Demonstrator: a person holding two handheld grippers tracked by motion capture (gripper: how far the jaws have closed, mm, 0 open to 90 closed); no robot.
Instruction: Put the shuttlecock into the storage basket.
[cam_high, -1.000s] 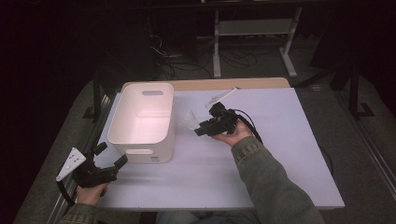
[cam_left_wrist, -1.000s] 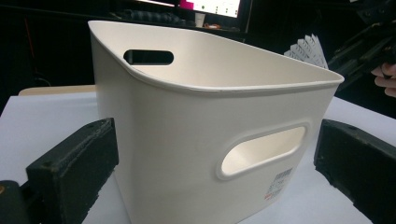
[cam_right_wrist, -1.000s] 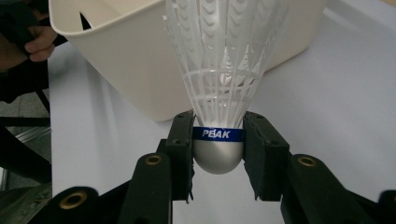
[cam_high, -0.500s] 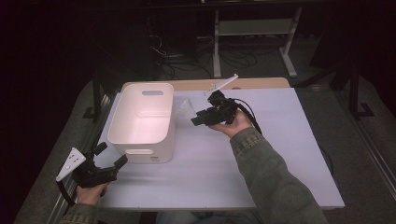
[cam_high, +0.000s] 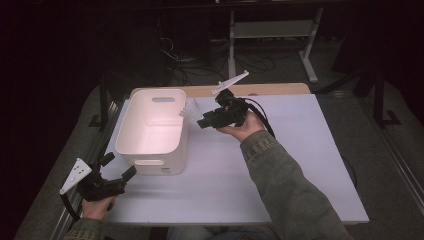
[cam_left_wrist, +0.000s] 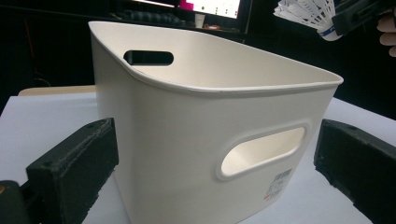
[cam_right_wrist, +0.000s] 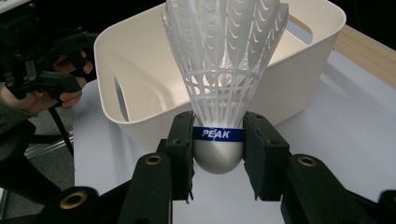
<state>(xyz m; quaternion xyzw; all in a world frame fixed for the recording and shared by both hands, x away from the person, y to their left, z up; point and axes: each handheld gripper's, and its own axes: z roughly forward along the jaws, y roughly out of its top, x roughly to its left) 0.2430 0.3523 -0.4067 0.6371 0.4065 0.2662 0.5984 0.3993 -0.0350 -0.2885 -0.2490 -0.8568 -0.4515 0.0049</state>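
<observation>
Gripping a shuttlecock (cam_right_wrist: 219, 84) by its base, the right gripper (cam_high: 205, 121) hovers at the bin's (cam_high: 150, 150) 3 o'clock rim; the left gripper (cam_high: 120, 170), fingers open, waits at 7 o'clock on the desk (cam_high: 300, 150).

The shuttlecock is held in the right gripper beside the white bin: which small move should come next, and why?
Probably carry the right gripper a little further left, over the bin opening, before releasing. Its jaws clamp the shuttlecock at the cork, and the skirt sits just at the bin's right rim, not yet above the interior. The left gripper waits open by the bin.
</observation>
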